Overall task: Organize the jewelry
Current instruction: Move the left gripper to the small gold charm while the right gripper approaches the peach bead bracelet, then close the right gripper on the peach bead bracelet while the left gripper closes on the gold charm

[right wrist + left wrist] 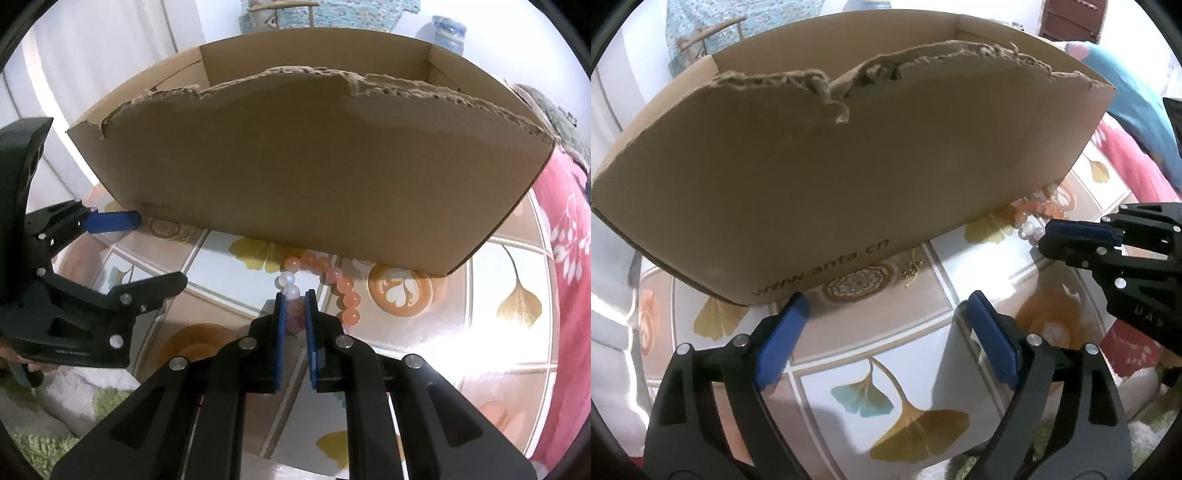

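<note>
Both grippers, left point(886, 308) and right point(294, 295), are black plastic with blue pads and silver screws.

we note the left gripper point(886, 314) angled downward, jaws spread wide, nothing between; right gripper point(294, 295) angled downward, jaws nearly closed.

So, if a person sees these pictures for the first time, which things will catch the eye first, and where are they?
The big cardboard box with its torn top edge fills the middle, standing on the leaf-patterned table. In front of it, the right gripper is shut on a bead bracelet of orange and white beads. The left gripper stands open with nothing between its fingers, near a small gold chain at the box's foot.
</note>
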Demonstrator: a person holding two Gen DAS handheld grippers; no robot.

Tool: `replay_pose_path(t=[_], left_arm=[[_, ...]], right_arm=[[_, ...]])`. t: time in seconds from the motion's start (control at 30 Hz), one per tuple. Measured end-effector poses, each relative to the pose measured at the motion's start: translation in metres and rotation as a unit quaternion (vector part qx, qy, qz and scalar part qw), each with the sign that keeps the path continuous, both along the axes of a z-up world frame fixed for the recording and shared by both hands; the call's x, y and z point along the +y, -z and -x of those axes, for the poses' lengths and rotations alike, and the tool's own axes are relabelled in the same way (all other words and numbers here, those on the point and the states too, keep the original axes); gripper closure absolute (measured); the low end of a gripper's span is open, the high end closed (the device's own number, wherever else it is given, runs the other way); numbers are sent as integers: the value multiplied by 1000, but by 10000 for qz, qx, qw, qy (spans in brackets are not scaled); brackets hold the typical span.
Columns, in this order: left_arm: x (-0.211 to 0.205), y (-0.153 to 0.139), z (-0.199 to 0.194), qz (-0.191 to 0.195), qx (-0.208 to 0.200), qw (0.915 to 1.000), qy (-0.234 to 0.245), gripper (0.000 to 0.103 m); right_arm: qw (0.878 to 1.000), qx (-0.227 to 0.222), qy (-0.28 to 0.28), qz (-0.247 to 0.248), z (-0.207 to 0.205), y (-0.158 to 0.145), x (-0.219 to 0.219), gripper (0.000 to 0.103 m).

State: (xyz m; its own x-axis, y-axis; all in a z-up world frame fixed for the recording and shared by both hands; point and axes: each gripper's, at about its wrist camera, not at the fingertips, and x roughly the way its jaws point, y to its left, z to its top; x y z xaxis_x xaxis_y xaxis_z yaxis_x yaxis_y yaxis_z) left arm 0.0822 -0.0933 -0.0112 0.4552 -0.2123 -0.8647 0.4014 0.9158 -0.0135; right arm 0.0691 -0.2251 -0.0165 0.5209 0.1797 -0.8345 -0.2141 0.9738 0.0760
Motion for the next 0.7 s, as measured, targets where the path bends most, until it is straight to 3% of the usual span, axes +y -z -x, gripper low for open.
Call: replay_pose_path(t=[0.07, 0.33, 0.4, 0.57, 0.7], left_arm=[[-1, 2, 0, -28, 24, 10000, 28, 8], [3, 5, 15, 53, -235, 9997, -35, 8], [3, 5, 18, 37, -210, 9998, -29, 8], [7, 7, 12, -16, -89, 10000, -3, 8], [3, 7, 12, 10, -154, 9999, 27, 8]], right_arm=[[9999, 5, 43, -105, -3, 0, 0, 89], [9996, 0, -81, -286, 0, -1, -5, 60], [9995, -16, -80, -293, 9, 1, 1, 58], [9994, -22, -145, -325, 13, 2, 2, 37], [9995, -38, -164, -266, 13, 4, 1, 26]])
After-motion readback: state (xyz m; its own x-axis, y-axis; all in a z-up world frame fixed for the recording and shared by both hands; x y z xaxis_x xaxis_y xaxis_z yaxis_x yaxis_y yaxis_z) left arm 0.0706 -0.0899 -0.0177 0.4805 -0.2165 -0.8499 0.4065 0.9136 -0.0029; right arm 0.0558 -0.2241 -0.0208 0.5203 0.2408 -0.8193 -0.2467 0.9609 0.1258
